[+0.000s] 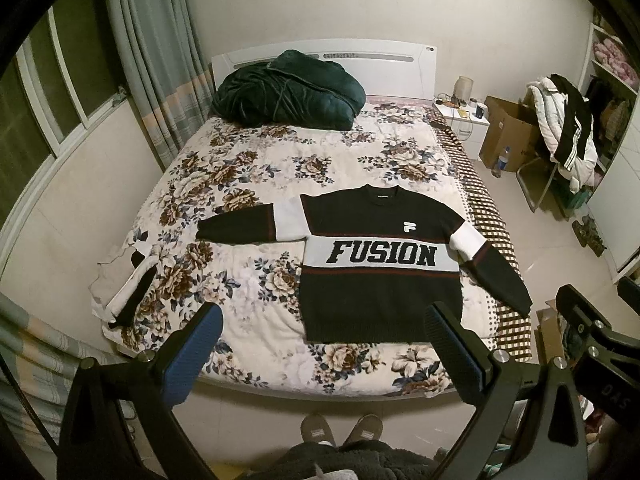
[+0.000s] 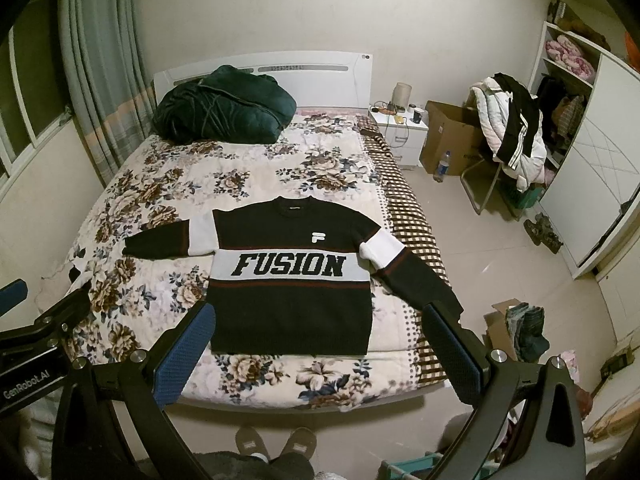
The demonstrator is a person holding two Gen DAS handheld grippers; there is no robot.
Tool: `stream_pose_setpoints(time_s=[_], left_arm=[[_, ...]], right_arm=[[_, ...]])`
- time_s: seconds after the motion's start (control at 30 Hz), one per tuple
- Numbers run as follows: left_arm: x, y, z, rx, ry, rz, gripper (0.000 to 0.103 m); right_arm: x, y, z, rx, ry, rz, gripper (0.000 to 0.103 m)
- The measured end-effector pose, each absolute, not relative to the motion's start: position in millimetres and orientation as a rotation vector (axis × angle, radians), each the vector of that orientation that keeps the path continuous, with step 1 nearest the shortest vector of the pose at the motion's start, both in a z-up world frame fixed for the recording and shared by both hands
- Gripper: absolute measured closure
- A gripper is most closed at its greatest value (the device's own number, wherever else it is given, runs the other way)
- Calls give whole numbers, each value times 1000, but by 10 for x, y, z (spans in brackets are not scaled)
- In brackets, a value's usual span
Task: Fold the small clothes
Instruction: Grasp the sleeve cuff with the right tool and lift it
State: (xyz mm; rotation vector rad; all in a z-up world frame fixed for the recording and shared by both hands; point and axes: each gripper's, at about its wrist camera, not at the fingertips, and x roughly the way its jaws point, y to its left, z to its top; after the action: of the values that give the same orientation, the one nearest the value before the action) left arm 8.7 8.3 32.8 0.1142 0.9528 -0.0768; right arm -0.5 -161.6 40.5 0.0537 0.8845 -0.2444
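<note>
A black sweater [image 1: 380, 296] [image 2: 292, 308] with a white chest band reading FUSION lies flat, face up, near the foot of the floral bed [image 1: 248, 184] [image 2: 160, 200]. Both sleeves are spread sideways, and the right sleeve [image 1: 500, 276] [image 2: 416, 280] reaches the bed's right edge. My left gripper [image 1: 324, 322] is open and held above the foot of the bed, short of the sweater's hem. My right gripper [image 2: 320, 322] is also open, at the same height, with nothing between its fingers. A small folded black and white garment [image 1: 132, 292] lies at the bed's near left corner.
A dark green bundled quilt [image 1: 288, 88] [image 2: 224, 104] sits by the headboard. A white nightstand [image 1: 464, 120], a cardboard box [image 2: 452, 136], a bottle [image 2: 441, 166] and a chair heaped with clothes [image 2: 512, 132] stand to the right. The person's slippers [image 1: 340, 432] are below the bed's foot.
</note>
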Motion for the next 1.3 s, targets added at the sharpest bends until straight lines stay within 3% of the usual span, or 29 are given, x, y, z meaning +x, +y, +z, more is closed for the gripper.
stream_pose_setpoints(time_s=[0.27,0.43,0.6,0.9,1.17,1.27,1.3], left_arm=[[567,-94,467,116,890,-62,0],[1113,-336,61,171,884,-63,0],[1589,-726,-648,212,964,-59,0],[2412,-1744,-2295,267,1107,8,0],[3010,-2427,-3950,240,1303,60,0],[3176,-2567,-4480,272,1336,88,0],[3220,-2597,-4631,283,1350,96,0]], right_arm=[[317,-1574,686,123,884,-278,0],[628,-2031,358,305,902,-364,0],[784,-2900,-467,497,908,-524,0],[903,-5046,-2827,918,940,-675,0],[1202,-6617,-5056,1274,804,-839,0],[1214,-6900,-5626,1407,716,-910,1],[1223,-6973,-5790,1440,698,-934,6]])
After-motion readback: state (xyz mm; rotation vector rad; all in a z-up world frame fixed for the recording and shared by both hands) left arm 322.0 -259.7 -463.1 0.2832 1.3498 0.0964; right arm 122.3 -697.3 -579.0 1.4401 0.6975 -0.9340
